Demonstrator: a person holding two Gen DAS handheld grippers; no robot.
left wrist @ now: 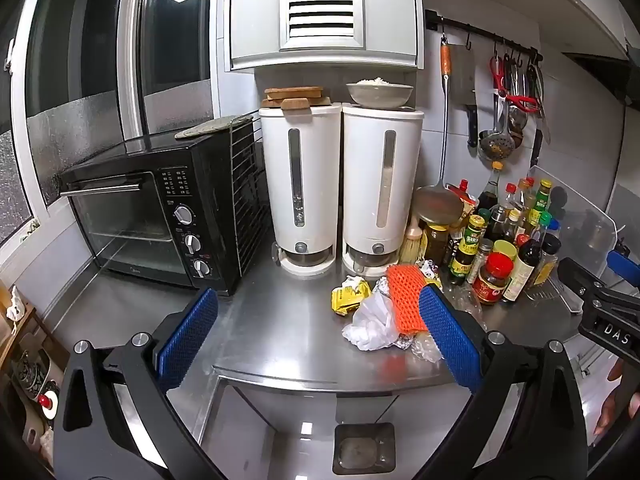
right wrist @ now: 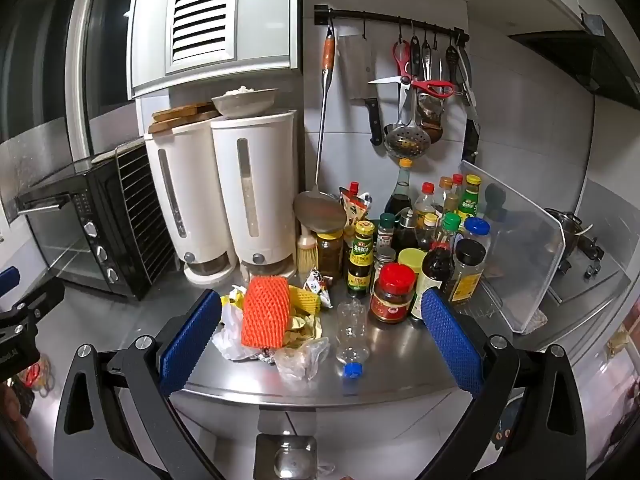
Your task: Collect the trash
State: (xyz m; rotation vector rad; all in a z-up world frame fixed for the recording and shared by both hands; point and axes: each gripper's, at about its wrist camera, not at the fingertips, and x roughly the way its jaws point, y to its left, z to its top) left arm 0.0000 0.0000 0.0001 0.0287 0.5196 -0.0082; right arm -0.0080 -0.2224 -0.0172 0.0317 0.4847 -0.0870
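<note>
Trash pile on counter; both grippers empty, spread wide.

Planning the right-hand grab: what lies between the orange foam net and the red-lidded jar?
In the right wrist view, a clear plastic bottle lies on its side between the orange foam net and the red-lidded jar.

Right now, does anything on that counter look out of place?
Yes: a heap of trash near the counter's front edge, orange foam net on top, and an empty plastic bottle lying on its side beside it.
</note>
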